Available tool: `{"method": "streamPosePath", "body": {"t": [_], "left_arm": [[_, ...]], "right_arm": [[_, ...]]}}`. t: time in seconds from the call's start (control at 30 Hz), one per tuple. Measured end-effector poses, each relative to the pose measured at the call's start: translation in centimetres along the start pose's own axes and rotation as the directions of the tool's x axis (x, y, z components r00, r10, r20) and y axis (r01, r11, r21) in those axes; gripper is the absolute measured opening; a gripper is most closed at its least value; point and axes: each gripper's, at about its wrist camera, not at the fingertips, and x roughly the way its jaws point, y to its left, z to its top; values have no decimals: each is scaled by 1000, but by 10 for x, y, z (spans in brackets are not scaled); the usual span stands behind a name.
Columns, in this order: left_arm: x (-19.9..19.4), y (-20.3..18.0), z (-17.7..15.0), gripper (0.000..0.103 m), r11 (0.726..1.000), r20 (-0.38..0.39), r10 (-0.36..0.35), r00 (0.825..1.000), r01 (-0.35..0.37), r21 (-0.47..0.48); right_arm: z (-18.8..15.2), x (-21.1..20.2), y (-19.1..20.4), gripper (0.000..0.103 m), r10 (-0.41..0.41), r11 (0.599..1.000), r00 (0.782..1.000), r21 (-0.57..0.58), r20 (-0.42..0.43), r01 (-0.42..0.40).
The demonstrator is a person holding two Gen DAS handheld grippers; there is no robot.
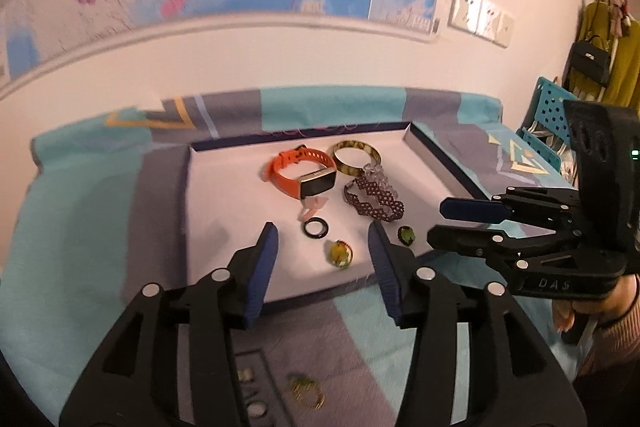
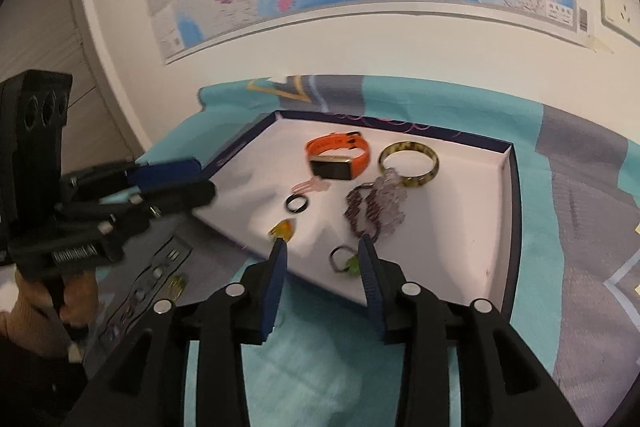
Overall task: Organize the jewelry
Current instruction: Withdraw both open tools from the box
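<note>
1. While the green-stone ring (image 2: 345, 263) lies inside the white tray (image 2: 460, 247) at its near edge, it sits just ahead of the right gripper (image 2: 322, 255), between its wide-open, empty jaws.
2. Judging by that, the right hand is nearer; a short forward dip would straddle it.
3. Farther into the tray lie the yellow ring (image 1: 340, 254), black ring (image 1: 315, 228), beaded bracelets (image 1: 374, 197), bangle (image 1: 356, 158) and orange watch (image 1: 306, 173).
4. At the tray's left edge, the left gripper (image 1: 323, 247) hovers wide open, empty.

Warm indoor light, motion blur, fisheye-bent edges.
</note>
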Motion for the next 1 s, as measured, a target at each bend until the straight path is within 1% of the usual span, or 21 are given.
{"method": "streamPosePath", "body": {"t": [0.1,0.2,0.33,0.43,0.5,0.57,0.67,0.77,0.93,1.0], "left_arm": [[-20,7,-9,51,999,30,34,999,-34,3],[-32,13,-20,53,999,28,40,999,-40,-1],[-36,15,-38,54,998,-8,56,998,-56,12],[-37,15,-49,57,999,-30,48,998,-48,15],[-35,13,-57,58,999,-49,49,998,-48,21],[-31,11,-64,58,998,-69,53,996,-51,30],[-28,9,-70,58,999,-93,44,995,-41,35],[-24,6,-73,58,999,-110,35,993,-30,42],[-15,1,-75,53,998,-141,28,990,-20,59],[-10,-1,-75,47,998,-160,27,987,-18,56]], "right_arm": [[-9,-5,6,36,12,1000,1000,-21,-19,-12],[-19,-6,11,36,21,999,999,-28,-45,-22],[-32,-1,20,38,27,999,996,-42,-80,-31],[-39,5,26,39,28,998,994,-50,-107,-33],[-41,7,28,42,33,998,992,-48,-119,-39],[-43,8,31,45,26,998,992,-57,-124,-34],[-43,8,33,45,24,997,992,-64,-125,-32],[-43,9,35,48,25,998,992,-58,-125,-32],[-43,10,35,50,25,998,992,-55,-125,-32],[-44,10,35,50,26,998,992,-54,-127,-33]]}}
